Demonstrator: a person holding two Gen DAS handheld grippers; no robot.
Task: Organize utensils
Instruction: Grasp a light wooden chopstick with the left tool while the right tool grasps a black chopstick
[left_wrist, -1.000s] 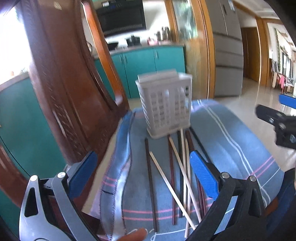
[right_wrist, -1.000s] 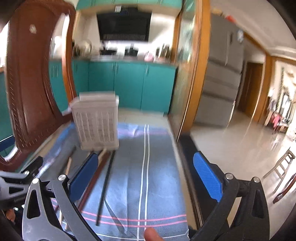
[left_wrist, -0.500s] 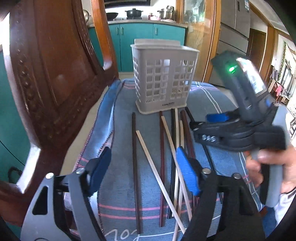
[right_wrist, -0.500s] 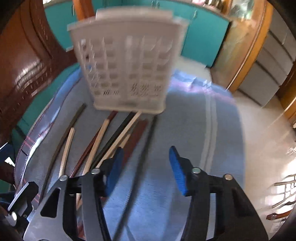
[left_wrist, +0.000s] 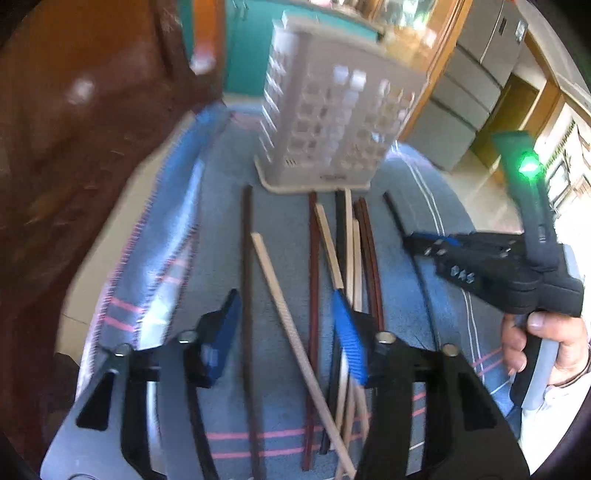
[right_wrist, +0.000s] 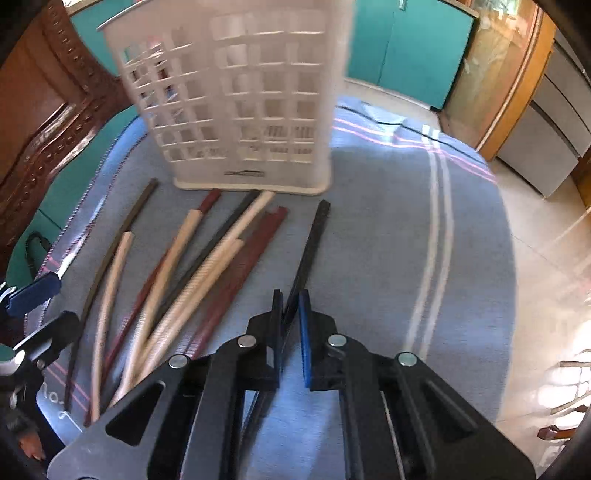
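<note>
- A worktop is covered by a blue striped cloth (right_wrist: 388, 229); a white slotted plastic basket (right_wrist: 236, 96) stands at its far end.
- Wooden chopsticks (left_wrist: 314, 280) are spread before the basket.
- A black chopstick (right_wrist: 310, 243) is clamped by the right tongs (right_wrist: 290, 314).
- The left tongs (left_wrist: 288, 325), just closing, are held apart around chopsticks.

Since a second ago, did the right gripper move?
Yes. The right gripper came down and forward toward the white basket, which now looms larger in its view, and its jaws have just closed on the black chopstick.
</note>
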